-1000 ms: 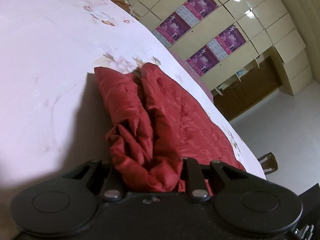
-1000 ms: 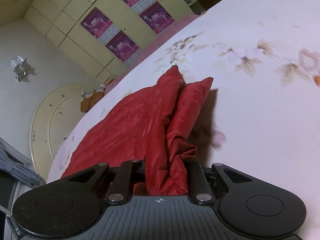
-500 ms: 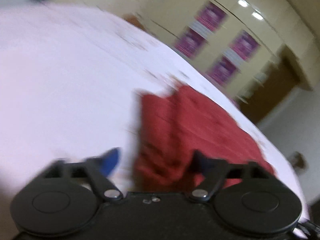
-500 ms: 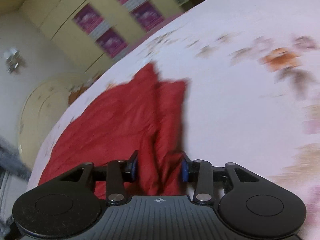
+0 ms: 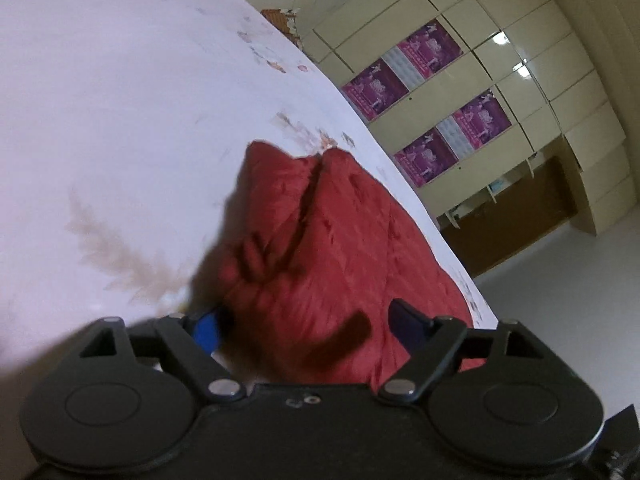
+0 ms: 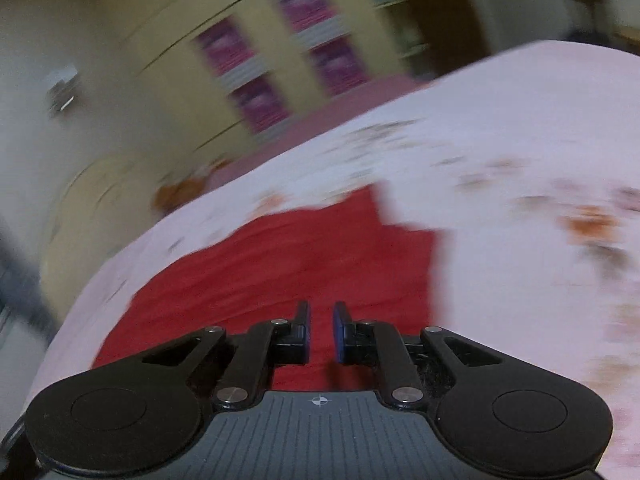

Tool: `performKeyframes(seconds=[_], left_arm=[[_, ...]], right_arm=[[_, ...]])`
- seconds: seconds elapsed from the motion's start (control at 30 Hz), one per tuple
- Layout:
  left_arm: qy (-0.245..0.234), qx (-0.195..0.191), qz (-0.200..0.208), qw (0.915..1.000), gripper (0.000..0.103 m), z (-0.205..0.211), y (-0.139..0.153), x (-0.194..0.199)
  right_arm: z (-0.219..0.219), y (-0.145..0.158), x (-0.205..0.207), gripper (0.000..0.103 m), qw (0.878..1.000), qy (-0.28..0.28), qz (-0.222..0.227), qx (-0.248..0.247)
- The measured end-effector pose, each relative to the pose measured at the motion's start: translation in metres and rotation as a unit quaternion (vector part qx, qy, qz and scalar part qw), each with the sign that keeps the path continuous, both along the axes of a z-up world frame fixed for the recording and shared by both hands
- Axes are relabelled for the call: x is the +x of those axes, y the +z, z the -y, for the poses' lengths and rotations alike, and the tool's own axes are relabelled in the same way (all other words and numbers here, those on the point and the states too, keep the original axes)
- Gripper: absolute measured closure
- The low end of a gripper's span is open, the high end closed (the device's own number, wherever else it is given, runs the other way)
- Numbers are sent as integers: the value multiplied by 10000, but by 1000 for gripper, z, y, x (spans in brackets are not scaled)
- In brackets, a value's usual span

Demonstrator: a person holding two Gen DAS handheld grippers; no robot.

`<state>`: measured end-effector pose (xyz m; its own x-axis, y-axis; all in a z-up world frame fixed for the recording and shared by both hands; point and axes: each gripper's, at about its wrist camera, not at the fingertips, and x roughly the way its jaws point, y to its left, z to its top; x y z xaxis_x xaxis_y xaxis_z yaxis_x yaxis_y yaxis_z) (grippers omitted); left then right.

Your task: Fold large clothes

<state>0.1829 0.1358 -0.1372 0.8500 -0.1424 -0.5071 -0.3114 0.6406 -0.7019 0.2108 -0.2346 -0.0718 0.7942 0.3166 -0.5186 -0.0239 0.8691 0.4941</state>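
Jacket (image 5: 320, 248) lies free: left gripper (image 5: 308, 326) apart but narrowing around bunched cloth, right gripper (image 6: 321, 330) closing, empty. Regrip hem squarely.

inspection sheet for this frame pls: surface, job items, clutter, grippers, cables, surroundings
Surface: bed sheet, pale with floral print.
Job's things: red quilted garment lying on the sheet, bunched at its near end.
Clutter: nothing seen.
Grippers: left gripper jaws wide and closing, garment between them, pads not pressing it; right gripper jaws closing, a narrow gap left, nothing between them, above the garment.
Cables: nothing seen.
Surroundings: cream wardrobe with purple posters; right view motion-blurred.
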Motion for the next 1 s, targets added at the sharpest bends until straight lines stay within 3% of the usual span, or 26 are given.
performKeyframes(seconds=[0.1,0.13,0.27,0.43,0.53,0.67,0.83,0.93,1.0], left_arm=[[5,-30,-47,10000,43,-7,-4,24],[-99,-67,-59,9999,58,-7,-6,30],[-362,121,34,9993,81,1,-7,35],[-631,701,500,9943,85,20,27,25],[-1038,1380,892,9809,85,46,60,28],[-1343,1956,861,9676,85,74,89,39],[-1798,2226,958,9534,85,95,106,43],[-1998,2280,1056,9471,85,111,111,44],[-2142,2312,1089,9428,85,122,113,41]], right_arm=[[-46,0,23,90,9986,508,39,-125],[-57,-2,31,90,9981,606,0,-134],[-86,-16,58,90,9961,851,-188,-153],[-108,-50,78,91,9911,1036,-682,-472],[-104,-68,84,95,9912,954,-831,-386],[-95,-59,84,95,9926,811,-890,-171],[-61,-26,36,95,9948,778,-621,227],[-66,-36,21,95,9900,1008,-920,363],[-82,-54,25,95,9856,1145,-1241,59]])
